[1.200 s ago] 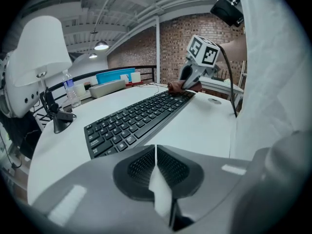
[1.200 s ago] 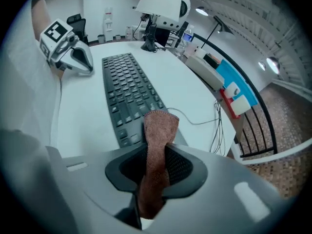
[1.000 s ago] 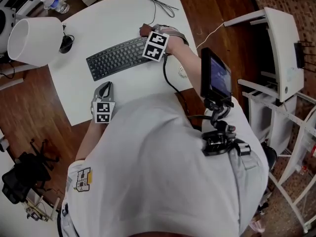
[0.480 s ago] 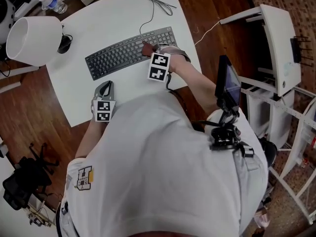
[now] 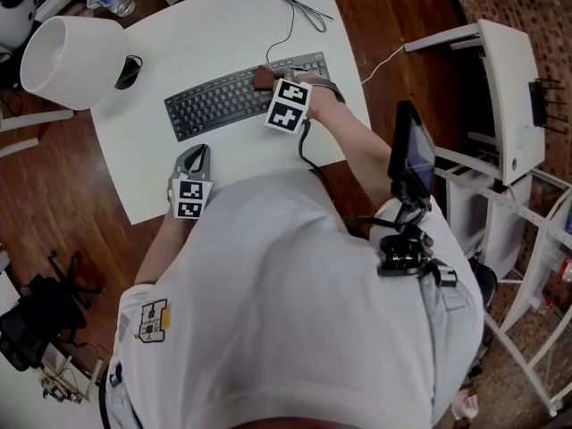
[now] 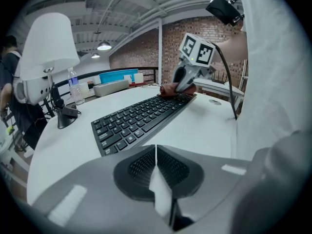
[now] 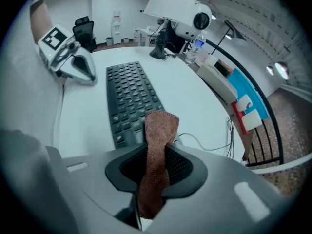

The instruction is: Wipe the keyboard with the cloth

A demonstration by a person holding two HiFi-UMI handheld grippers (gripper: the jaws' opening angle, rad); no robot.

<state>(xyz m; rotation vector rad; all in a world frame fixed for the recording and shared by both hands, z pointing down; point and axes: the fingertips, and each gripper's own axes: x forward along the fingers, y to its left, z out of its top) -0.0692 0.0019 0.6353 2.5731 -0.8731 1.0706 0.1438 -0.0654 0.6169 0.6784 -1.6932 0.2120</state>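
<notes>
Two tools split work: right gripper (image 7: 157, 151) jaws pinch brown cloth (image 7: 160, 128) down onto keyboard (image 7: 127, 94) end for wiping; left gripper (image 6: 156, 149) jaws together, empty, held clear.

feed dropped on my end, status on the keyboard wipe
Right gripper shut on cloth, cloth on keyboard's right end. Left gripper shut, empty, at table's near side, off the keyboard. Lamp stands apart from the keys.
</notes>
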